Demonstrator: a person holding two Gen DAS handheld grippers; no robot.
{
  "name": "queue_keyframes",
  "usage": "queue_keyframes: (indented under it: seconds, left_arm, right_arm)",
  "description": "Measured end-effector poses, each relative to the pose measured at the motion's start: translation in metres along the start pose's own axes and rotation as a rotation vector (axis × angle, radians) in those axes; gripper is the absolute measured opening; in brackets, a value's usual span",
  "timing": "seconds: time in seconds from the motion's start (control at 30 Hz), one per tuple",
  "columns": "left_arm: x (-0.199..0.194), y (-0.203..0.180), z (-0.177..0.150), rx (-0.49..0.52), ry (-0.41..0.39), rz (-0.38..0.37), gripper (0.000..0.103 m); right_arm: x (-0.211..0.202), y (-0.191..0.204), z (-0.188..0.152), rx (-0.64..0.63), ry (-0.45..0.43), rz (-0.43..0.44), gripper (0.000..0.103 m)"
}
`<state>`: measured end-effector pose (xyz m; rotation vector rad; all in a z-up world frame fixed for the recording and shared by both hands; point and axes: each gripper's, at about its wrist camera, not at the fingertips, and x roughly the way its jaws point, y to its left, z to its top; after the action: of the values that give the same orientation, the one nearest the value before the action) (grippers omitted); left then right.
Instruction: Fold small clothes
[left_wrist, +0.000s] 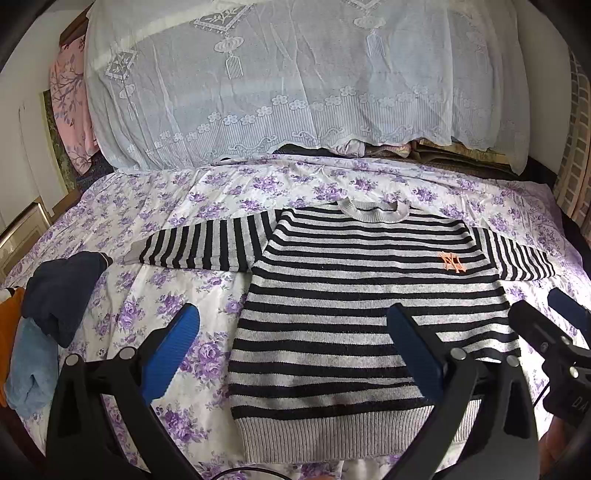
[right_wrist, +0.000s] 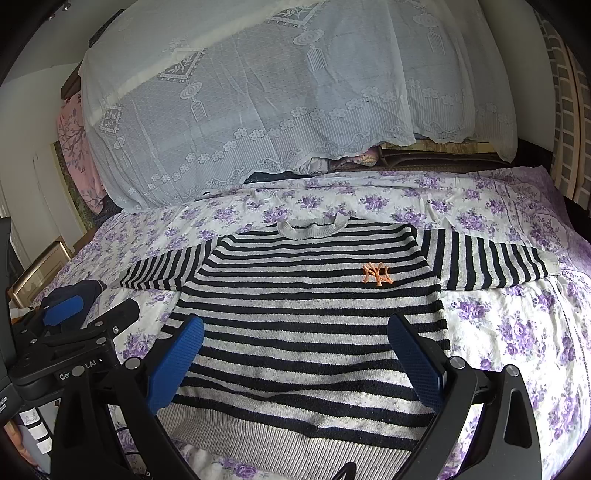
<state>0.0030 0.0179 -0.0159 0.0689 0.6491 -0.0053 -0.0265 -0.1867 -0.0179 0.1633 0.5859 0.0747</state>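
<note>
Striped sweater (left_wrist: 354, 288) lies flat, front up, on floral bedsheet (left_wrist: 155, 295), both sleeves spread out sideways. Black-and-grey stripes; grey ribbed collar (left_wrist: 373, 210) at far end, grey ribbed hem (left_wrist: 332, 432) nearest the cameras. Orange embroidered logo (left_wrist: 452, 262) on chest, toward the garment's right-hand side as viewed.

Left gripper (left_wrist: 295, 354): jaws spread wide, nothing between them. Hovers over hem area at sweater's left edge; left blue pad (left_wrist: 173, 350) is over bare sheet, right blue pad (left_wrist: 413, 354) over the striped body. Contact w/ fabric: cannot tell.

Right gripper (right_wrist: 295, 362): jaws likewise wide apart, holding nothing. Both blue pads sit over sweater's lower body, above the hem band. Contact w/ fabric: cannot tell.

2 grippers are side by side; each shows at the edge of the other's view.

Other items: pile of clothes at left edge of bed, incl. dark navy garment (left_wrist: 64, 291), light blue cloth (left_wrist: 29, 373) and an orange piece (left_wrist: 7, 328), well apart from sweater body, near left sleeve cuff. White lace cover (left_wrist: 277, 81) draped over a stack at far side of bed. Pink floral fabric (left_wrist: 70, 107) hangs at far left.
</note>
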Motion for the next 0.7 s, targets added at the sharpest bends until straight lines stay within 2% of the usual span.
queue_keyframes:
  seconds: [0.3, 0.4, 0.43, 0.5, 0.57, 0.67, 0.7]
  left_arm:
    - [0.004, 0.003, 0.001, 0.0, 0.004, 0.018, 0.099]
    - [0.014, 0.009, 0.009, 0.011, 0.003, 0.05, 0.099]
    - [0.018, 0.013, 0.013, 0.011, 0.004, 0.06, 0.099]
    - [0.027, 0.021, 0.02, 0.006, 0.007, 0.072, 0.099]
    - [0.038, 0.029, 0.027, -0.005, 0.009, 0.072, 0.099]
    - [0.061, 0.043, 0.039, -0.02, 0.047, 0.083, 0.099]
    - [0.067, 0.046, 0.042, -0.021, 0.056, 0.083, 0.099]
  right_arm:
    - [0.004, -0.018, 0.001, 0.051, -0.007, 0.012, 0.1]
    - [0.005, -0.037, 0.0, 0.108, -0.037, 0.064, 0.1]
    - [0.004, -0.047, -0.001, 0.129, -0.059, 0.113, 0.1]
    - [0.003, -0.069, -0.001, 0.201, -0.107, 0.196, 0.1]
    - [0.006, -0.098, -0.002, 0.315, -0.112, 0.202, 0.1]
    - [0.025, -0.144, -0.009, 0.494, -0.048, 0.274, 0.1]
    - [0.034, -0.157, -0.014, 0.556, 0.008, 0.255, 0.1]
